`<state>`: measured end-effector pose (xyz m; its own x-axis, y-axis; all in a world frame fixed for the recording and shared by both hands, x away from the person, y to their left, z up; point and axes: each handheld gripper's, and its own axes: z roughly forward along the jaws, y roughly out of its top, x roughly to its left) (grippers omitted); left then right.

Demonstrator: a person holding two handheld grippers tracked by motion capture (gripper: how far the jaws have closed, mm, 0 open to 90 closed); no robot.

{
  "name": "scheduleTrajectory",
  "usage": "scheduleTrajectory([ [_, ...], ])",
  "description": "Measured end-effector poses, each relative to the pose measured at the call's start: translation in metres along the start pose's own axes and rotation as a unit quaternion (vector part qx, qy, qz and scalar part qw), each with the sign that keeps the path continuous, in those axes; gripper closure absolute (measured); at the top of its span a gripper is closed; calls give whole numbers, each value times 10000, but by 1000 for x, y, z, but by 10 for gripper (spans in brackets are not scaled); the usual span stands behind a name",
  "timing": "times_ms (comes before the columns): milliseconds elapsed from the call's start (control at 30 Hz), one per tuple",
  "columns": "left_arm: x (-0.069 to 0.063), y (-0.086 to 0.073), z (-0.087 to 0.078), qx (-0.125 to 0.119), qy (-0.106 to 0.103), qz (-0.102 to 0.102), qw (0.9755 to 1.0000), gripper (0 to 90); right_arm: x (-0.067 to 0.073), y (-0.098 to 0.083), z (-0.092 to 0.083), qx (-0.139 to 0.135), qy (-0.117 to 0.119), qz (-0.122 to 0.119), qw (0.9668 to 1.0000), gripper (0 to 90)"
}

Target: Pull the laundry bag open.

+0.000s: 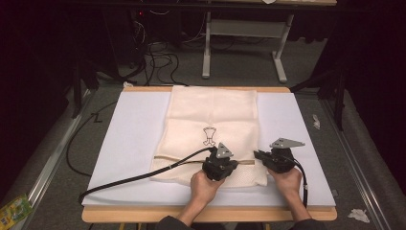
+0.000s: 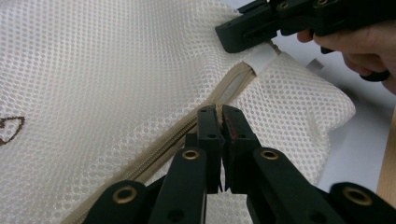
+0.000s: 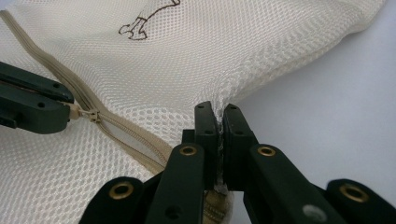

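I read no writing on the one mesh bag (image 1: pixel 210 120), just a small brown line drawing (image 1: pixel 209 135). My left gripper (image 2: pixel 219 114) is clamped on the zipper pull (image 3: pixel 74 111), the zipper (image 2: pixel 187 128) running past its fingertips. My right gripper (image 3: pixel 217 114) pinches the bag's mesh edge beside the zipper's end.

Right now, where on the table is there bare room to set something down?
Bare mat lies left of the mesh bag, crossed near the front by the cable, and right of it. The near middle is crowded: both hand-held grippers, left and right, pinch the bag.
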<state>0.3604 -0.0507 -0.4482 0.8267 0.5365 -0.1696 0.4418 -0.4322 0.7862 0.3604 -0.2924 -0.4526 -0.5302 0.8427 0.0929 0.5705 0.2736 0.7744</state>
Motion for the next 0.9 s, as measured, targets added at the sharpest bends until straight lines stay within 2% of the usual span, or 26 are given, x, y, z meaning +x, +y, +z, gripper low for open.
scheduleTrajectory([
  [133, 2, -2, 2, -41, -46, -89, 9999, 870, 1, 2, -2, 3, -48, -159, 9999, 878],
  [267, 3, -2, 3, -10, -47, -129, 9999, 870, -1, 2, -3, 32, -34, -120, 9999, 878],
  [400, 5, -1, 2, 70, -36, -136, 9999, 870, 0, 0, -2, -71, -43, -60, 9999, 878],
  [567, 4, -3, 3, 36, -22, -60, 10000, 870, -1, -1, 0, -8, -75, -62, 10000, 878],
  [900, 4, -1, -3, -73, -4, -68, 10000, 870, 1, -1, -1, -12, -103, -89, 9999, 878],
])
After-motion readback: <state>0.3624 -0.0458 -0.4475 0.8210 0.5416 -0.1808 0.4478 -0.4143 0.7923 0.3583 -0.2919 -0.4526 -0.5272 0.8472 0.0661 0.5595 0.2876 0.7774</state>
